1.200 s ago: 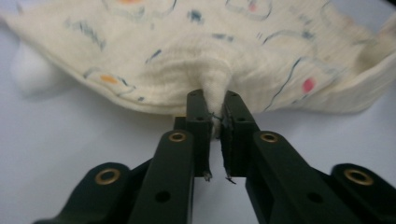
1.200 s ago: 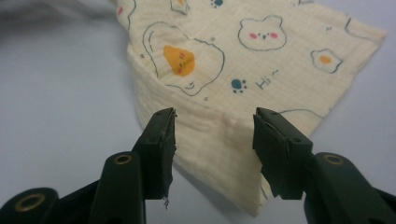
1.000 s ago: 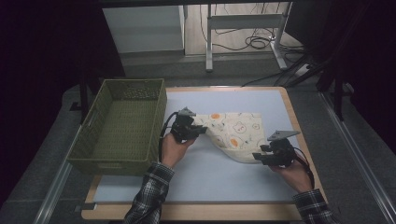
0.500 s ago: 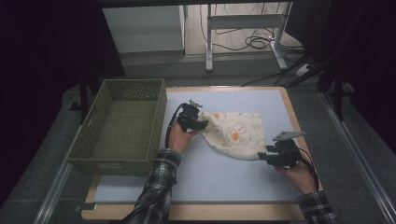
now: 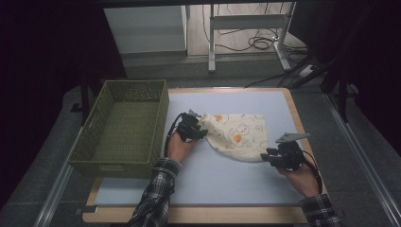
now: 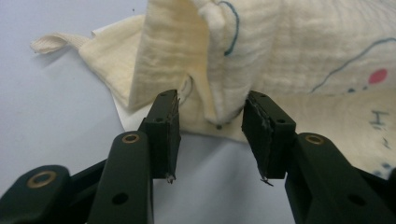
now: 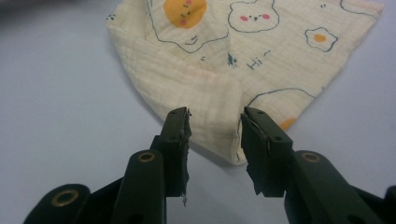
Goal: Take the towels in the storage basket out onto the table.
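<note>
High view has the green basket point(image 5: 120, 127) sitting at the left edge of the pale blue mat point(image 5: 227, 179), then the left gripper point(image 5: 197, 130) at the near-left corner of the printed cloth point(image 5: 239, 137), and the right gripper point(image 5: 272, 157) at the cloth's near-right corner, with the cloth lying folded in the middle of the mat. Left gripper view: the jaws have just been closing and sit about half apart, with a bunched fold of the cloth point(image 6: 243, 60) poking in between them, but the pads aren't pressing on it as far as I can see. Same deal in the right gripper view, jaws have just been closing, half apart, straddling the cloth point(image 7: 219, 70) corner without a pinch yet. My take on doing this step well: push both claws a bit deeper so the pads catch every layer, not just the top fold, then squeeze both sides before lifting. Grab only the edge and one layer will probably slip out and the whole fold falls open.
</note>
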`<state>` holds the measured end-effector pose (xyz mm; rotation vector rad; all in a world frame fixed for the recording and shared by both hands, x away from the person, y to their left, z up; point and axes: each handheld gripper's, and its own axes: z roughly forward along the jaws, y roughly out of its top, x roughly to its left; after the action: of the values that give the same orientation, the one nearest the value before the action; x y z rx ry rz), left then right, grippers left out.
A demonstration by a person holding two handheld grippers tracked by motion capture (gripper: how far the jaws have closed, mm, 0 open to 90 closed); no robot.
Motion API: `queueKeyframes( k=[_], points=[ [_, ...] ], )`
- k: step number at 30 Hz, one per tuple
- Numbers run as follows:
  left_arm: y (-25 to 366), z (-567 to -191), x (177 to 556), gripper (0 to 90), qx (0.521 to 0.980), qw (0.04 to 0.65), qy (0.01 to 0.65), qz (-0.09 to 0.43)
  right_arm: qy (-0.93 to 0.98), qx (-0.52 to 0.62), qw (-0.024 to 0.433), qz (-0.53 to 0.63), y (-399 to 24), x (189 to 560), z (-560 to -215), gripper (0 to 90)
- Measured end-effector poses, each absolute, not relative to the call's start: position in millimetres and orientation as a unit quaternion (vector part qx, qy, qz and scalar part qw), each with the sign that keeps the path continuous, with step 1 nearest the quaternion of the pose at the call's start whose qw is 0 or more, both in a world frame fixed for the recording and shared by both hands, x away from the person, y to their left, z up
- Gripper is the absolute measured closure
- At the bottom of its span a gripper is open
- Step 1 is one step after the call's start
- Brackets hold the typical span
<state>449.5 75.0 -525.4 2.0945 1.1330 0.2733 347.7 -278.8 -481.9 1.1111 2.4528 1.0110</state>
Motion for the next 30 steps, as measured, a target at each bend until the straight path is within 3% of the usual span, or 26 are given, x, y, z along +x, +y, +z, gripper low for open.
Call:
queueKeyframes(
  k=[5,11,14,17,30],
  points=[
    [69.4,-532.5,451.6,54.1,0.816,0.353,0.439,0.127,0.839,0.394,0.134,0.351,-279.8,353.5,-487.9,61.7],
    [72.8,-532.0,449.2,74.9,0.816,0.361,0.439,0.106,0.836,0.402,0.123,0.353,-274.6,362.8,-496.9,61.5],
    [73.0,-531.4,445.2,82.8,0.814,0.364,0.441,0.101,0.841,0.402,0.118,0.341,-268.6,367.0,-500.9,78.0],
    [73.3,-525.8,436.4,83.3,0.816,0.362,0.438,0.104,0.844,0.397,0.121,0.340,-264.8,366.6,-500.8,87.3],
    [82.4,-500.2,351.2,80.3,0.816,0.379,0.427,0.087,0.842,0.373,0.141,0.364,-291.7,321.8,-484.8,84.7]
  ],
)
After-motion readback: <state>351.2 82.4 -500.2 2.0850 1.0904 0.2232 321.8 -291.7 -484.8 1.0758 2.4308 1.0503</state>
